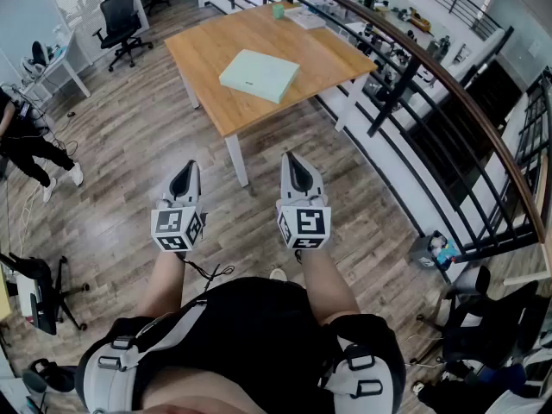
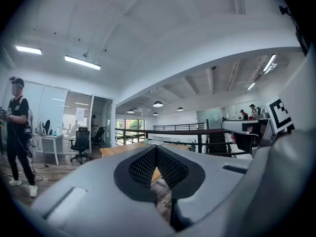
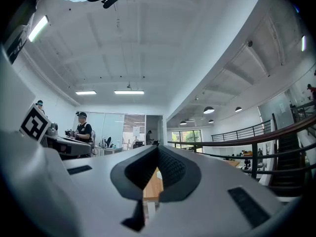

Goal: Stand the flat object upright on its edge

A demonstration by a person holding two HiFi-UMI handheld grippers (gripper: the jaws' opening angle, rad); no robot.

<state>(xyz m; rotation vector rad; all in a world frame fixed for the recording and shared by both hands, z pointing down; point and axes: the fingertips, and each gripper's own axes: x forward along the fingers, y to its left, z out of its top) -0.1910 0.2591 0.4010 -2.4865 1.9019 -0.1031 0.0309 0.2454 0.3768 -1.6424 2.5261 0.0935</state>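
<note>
A flat pale green box (image 1: 259, 74) lies on its broad face near the middle of the wooden table (image 1: 211, 50), well ahead of me. My left gripper (image 1: 184, 176) and right gripper (image 1: 295, 164) are held side by side over the floor, short of the table, both shut with nothing between the jaws. In the left gripper view the closed tips (image 2: 156, 149) meet in front of the table (image 2: 118, 150). The right gripper view shows its closed tips (image 3: 158, 149) with a strip of the table (image 3: 150, 186) behind them.
A black railing (image 1: 448, 93) runs along the right, close to the table. A small green cup (image 1: 278, 9) and papers (image 1: 306, 15) sit at the table's far end. Office chairs (image 1: 121, 24) and a desk stand at the back left; a person (image 1: 30, 149) stands at the left.
</note>
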